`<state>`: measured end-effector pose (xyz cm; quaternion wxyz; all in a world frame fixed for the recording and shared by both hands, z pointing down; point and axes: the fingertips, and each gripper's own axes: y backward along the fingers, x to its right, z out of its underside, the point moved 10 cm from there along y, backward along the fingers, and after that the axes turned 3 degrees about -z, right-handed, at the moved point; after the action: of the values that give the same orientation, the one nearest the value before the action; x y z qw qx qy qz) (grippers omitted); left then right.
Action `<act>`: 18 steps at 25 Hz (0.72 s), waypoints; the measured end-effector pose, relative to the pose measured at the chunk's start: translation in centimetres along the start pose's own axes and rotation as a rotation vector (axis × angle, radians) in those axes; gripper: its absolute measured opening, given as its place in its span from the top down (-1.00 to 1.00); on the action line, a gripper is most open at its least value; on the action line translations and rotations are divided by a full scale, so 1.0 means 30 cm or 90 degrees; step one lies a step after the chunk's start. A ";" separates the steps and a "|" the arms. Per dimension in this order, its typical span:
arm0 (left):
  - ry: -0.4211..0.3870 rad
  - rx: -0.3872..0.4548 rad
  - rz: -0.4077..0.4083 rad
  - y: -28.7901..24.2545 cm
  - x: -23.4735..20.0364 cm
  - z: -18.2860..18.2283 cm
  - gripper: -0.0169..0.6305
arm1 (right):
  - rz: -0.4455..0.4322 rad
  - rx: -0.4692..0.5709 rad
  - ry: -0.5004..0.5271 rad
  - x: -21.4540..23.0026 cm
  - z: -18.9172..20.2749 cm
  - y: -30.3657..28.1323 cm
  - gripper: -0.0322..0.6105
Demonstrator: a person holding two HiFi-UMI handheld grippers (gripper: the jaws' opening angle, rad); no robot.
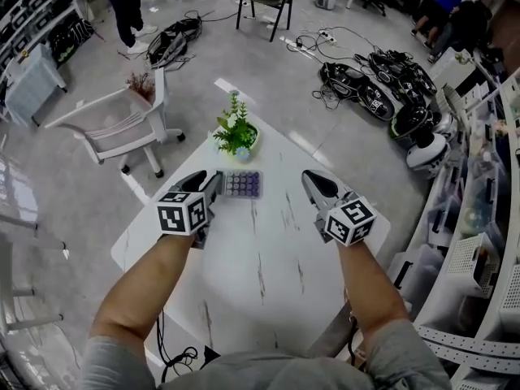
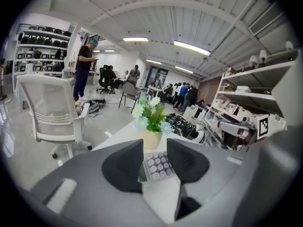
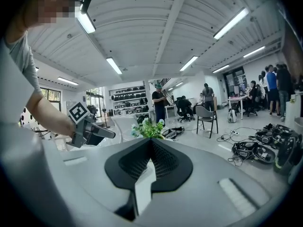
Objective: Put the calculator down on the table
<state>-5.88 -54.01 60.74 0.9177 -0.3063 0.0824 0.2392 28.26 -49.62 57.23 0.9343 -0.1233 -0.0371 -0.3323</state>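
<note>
The calculator (image 1: 242, 184), a small one with purple round keys, lies flat on the white marble-patterned table (image 1: 260, 275), just in front of the potted plant. My left gripper (image 1: 213, 185) hovers at its left end, raised off the table and open; in the left gripper view the calculator (image 2: 158, 165) shows through the gap between the parted jaws of the left gripper (image 2: 155, 156), touching neither. My right gripper (image 1: 311, 179) hangs to the calculator's right, well apart from it. In the right gripper view the right gripper (image 3: 150, 143) has its pads pressed together with nothing between them.
A small potted plant (image 1: 236, 132) with blue and white flowers stands at the table's far corner. A white office chair (image 1: 122, 120) sits on the floor to the left. Cables and gear (image 1: 366, 84) lie on the floor beyond; shelving (image 1: 479, 218) runs along the right.
</note>
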 end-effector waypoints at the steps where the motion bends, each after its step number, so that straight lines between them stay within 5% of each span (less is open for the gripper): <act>1: 0.001 0.009 0.004 0.024 0.005 -0.012 0.30 | 0.001 0.001 0.001 -0.014 -0.017 0.010 0.89; 18: -0.059 0.194 0.151 0.531 0.170 -0.166 0.76 | 0.023 0.013 -0.007 -0.341 -0.310 0.273 0.89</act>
<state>-9.26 -43.90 46.90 0.9215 -0.1407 0.1108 0.3445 25.35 -39.61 44.99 0.9412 -0.1161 -0.0433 -0.3143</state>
